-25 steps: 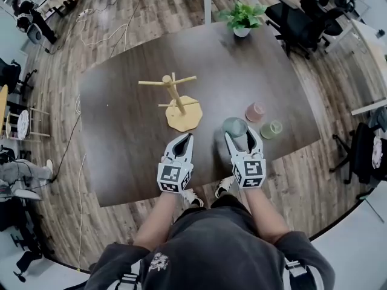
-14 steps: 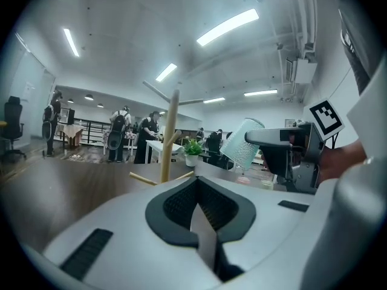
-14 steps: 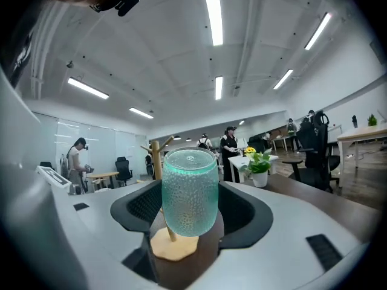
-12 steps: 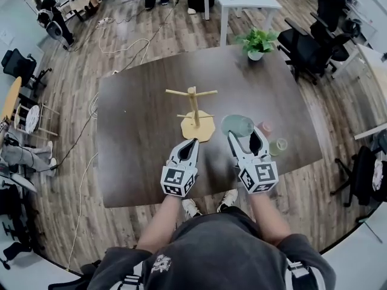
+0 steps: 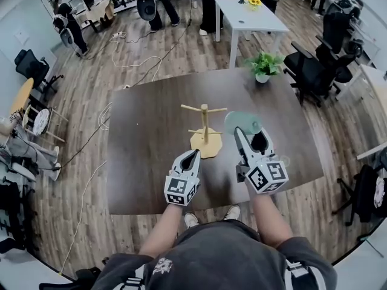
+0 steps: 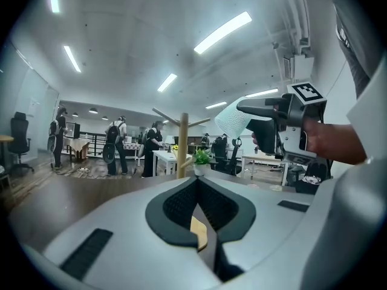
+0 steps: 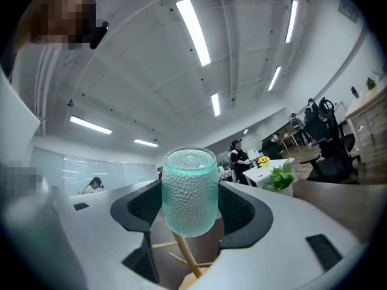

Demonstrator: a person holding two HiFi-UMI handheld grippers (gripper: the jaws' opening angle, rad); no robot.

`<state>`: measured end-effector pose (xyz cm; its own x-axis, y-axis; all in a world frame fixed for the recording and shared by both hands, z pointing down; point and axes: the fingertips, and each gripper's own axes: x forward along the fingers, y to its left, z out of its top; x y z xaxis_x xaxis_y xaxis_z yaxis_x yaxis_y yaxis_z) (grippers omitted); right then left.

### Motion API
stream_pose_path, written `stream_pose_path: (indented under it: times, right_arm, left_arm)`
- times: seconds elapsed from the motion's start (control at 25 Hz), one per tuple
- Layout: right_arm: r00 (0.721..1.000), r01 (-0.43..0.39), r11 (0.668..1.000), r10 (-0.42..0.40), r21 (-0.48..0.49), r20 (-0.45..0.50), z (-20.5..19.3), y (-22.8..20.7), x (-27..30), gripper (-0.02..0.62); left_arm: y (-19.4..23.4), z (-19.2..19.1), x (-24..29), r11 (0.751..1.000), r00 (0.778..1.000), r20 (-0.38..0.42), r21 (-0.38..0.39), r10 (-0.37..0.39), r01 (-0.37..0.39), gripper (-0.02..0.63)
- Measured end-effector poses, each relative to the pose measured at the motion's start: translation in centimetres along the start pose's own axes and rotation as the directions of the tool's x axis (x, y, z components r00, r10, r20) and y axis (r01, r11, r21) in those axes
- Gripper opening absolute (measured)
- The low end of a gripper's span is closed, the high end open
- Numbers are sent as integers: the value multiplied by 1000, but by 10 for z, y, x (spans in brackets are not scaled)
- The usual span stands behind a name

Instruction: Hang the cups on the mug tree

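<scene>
On the dark brown wooden table (image 5: 145, 162): pale wooden mug tree (image 5: 205, 128) on a round base, upright near the middle, pegs bare.
At the far table edge: small green potted plant in a white pot (image 5: 264, 66), well apart from the mug tree.
Right gripper (image 5: 250, 135): jaws spread wide and clamped on a teal translucent dimpled glass cup (image 5: 241, 121), black pads pressing its two sides.
Cup position: lifted clear of the table, just right of the tree's upper pegs and about level with them in the left gripper view; near one peg tip, no contact visible; one round end turned up towards the head camera.
Right gripper view: cup filling the space between the pads, tree trunk and base showing below it.
Left gripper (image 5: 190, 156): jaws closed together, gripping nothing; held over the near part of the table, just in front of the tree's base and pointing towards it.
Left gripper view: thin tan sliver showing through the narrow slit between the closed jaws, too little to identify; trunk and pegs straight ahead, cup and other gripper up at the right.
Arms: bare forearms (image 5: 166, 231) reaching out of a dark grey top, one behind each marker cube.
Room beyond: wood-plank floor (image 5: 91, 180) with loose cables (image 5: 139, 59), white table (image 5: 251, 17) carrying yellow flowers (image 5: 254, 2), black office chairs (image 5: 314, 71), people standing (image 5: 154, 2) at the far end.
</scene>
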<state>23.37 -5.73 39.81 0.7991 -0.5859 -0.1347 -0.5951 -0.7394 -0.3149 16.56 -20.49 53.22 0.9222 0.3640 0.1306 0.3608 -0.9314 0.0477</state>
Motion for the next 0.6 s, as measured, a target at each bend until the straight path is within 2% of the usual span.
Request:
stream_pose_path:
  times: [0.24,0.6]
  right_arm:
    - [999,-28,993,24,117,33,14,-2,20,307]
    - [997,-57,959,72,278,-41,-13,-3,47,307]
  left_arm:
    - [3,5,-8,999,1000,7,28,17,-17,8]
    - [14,0,-29,998,998,0,17,60,-60,8]
